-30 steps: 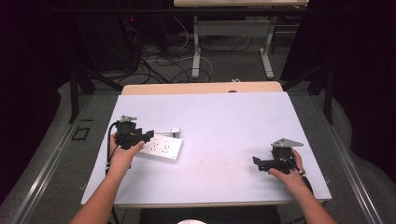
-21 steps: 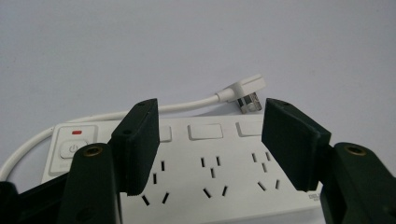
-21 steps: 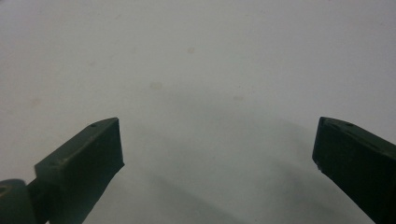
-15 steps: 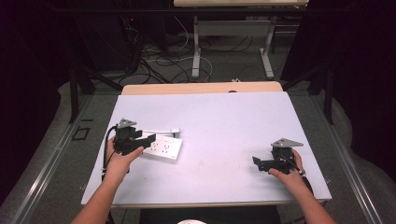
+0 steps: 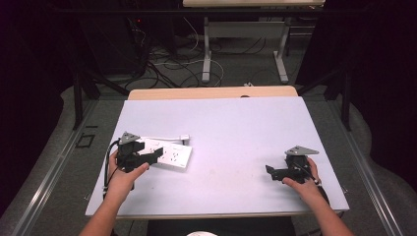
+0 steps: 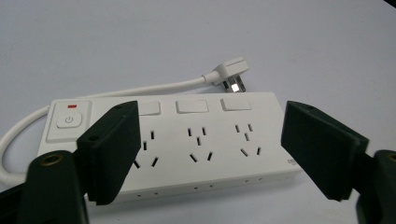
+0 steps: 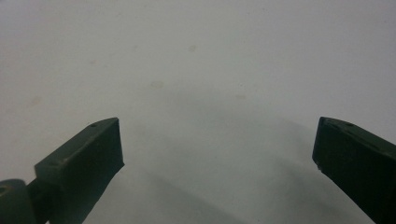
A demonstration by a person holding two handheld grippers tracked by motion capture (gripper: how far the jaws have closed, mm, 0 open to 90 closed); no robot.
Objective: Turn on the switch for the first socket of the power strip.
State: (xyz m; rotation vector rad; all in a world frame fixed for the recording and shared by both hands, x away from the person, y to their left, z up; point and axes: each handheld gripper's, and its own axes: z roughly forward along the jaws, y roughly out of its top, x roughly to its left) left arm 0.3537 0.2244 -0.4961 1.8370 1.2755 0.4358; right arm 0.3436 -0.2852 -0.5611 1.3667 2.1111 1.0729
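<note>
Jaws spread wide, your left hand-held gripper (image 6: 210, 154) straddles the power strip (image 6: 187, 140) at the desk's (image 5: 236, 123) left; centre it before clenching. Your right hand-held gripper (image 7: 217, 163) rests released.

Glossy white plastic power strip (image 6: 187, 144) — matt table (image 5: 236, 123)

Left tool (image 5: 147, 156) shifted nearer, jaws now apparently straddling power strip (image 5: 169, 155), spread wide.
</note>
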